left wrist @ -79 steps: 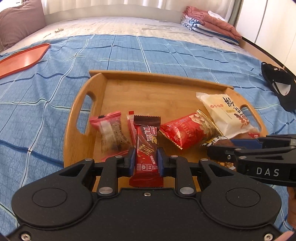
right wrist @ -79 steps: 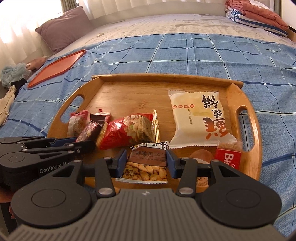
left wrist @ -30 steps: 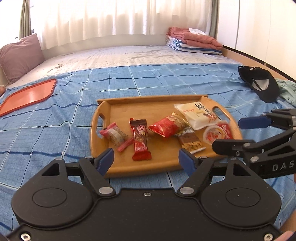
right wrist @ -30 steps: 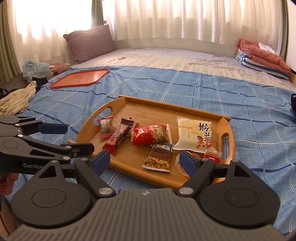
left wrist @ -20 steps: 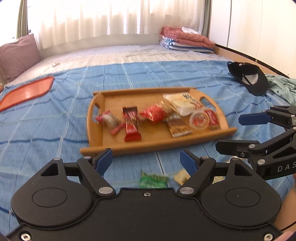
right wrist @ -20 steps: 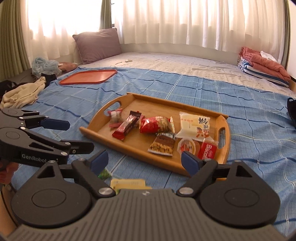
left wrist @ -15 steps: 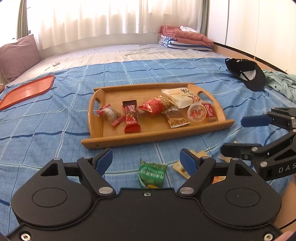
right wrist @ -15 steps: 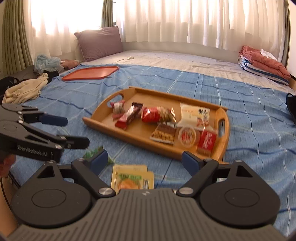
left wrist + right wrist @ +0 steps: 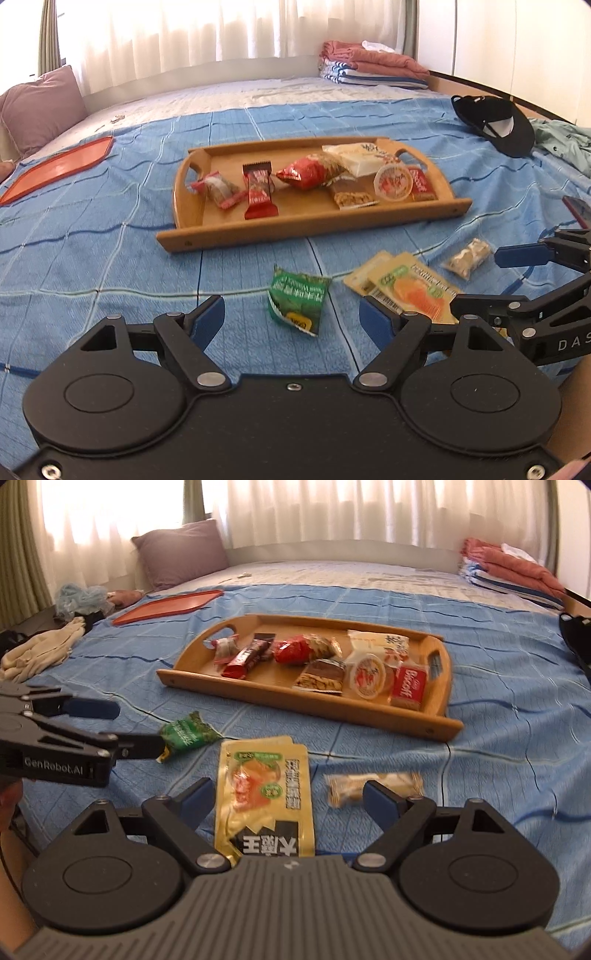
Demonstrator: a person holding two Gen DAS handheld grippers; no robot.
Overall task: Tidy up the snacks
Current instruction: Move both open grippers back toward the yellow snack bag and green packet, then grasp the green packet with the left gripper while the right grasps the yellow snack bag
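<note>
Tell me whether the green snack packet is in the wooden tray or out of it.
Out. The green snack packet lies on the blue bedspread, in front of the wooden tray.

The tray (image 9: 314,225) is smooth, pale wood; the bedspread (image 9: 92,266) beneath is woven blue cloth — matt, lightly creased; the green packet (image 9: 297,295) and yellow pouch (image 9: 264,786) look like glossy, crinkled plastic film.
</note>
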